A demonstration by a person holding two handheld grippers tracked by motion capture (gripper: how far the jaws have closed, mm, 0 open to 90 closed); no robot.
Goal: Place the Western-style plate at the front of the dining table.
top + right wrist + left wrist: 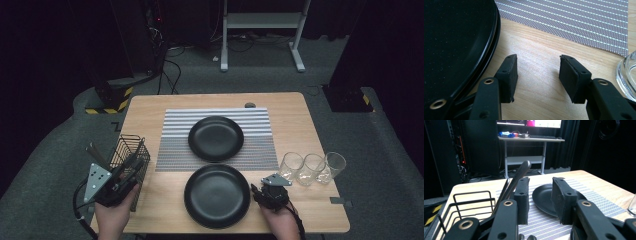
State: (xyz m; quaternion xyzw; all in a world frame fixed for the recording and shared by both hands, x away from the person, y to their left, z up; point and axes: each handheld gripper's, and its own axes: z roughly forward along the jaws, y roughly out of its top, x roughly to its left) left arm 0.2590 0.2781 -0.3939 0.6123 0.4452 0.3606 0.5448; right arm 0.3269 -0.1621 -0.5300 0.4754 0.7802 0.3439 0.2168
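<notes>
Black wire makes up the small cutlery basket [131,152] at the table's near left edge, with dark-handled utensils [520,173] standing in it. The left gripper [131,167] hovers at its near side, jaws parted around nothing. No writing is readable. Right of it lies a round black plate [216,196]; beyond, a second black plate [215,138] on a grey striped placemat [260,150]. The right gripper [537,71] rests open over bare wood between the near plate and three clear glasses [312,167].

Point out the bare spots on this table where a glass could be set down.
Bare wood lies right of the striped grey placemat, behind the three clear glasses, and along the light wooden table left edge behind the black wire basket. The middle is crowded: two round black plates, one on the mat.
</notes>
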